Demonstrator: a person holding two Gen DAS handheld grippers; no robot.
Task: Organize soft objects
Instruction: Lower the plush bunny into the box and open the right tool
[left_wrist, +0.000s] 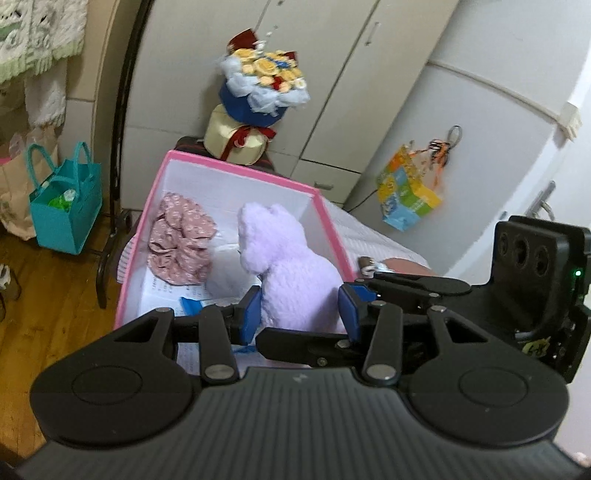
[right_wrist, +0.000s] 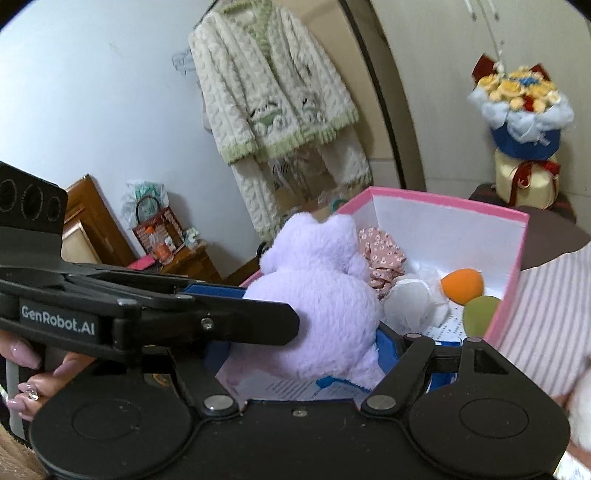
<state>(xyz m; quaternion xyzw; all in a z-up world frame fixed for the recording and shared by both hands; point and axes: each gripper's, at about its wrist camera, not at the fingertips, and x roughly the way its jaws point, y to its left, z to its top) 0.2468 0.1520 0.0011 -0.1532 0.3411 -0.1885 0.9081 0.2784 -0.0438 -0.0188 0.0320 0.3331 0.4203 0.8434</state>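
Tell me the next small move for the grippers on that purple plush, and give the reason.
Probably open both and back away. The purple plush toy already sits inside the pink box beside the floral cloth, with the left gripper and right gripper both apparently pressing its body, so releasing should leave it stored.

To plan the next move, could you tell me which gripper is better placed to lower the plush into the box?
Left gripper, probably: its pads sit on both sides of the plush, over the box. The right gripper has a partly hidden hold.
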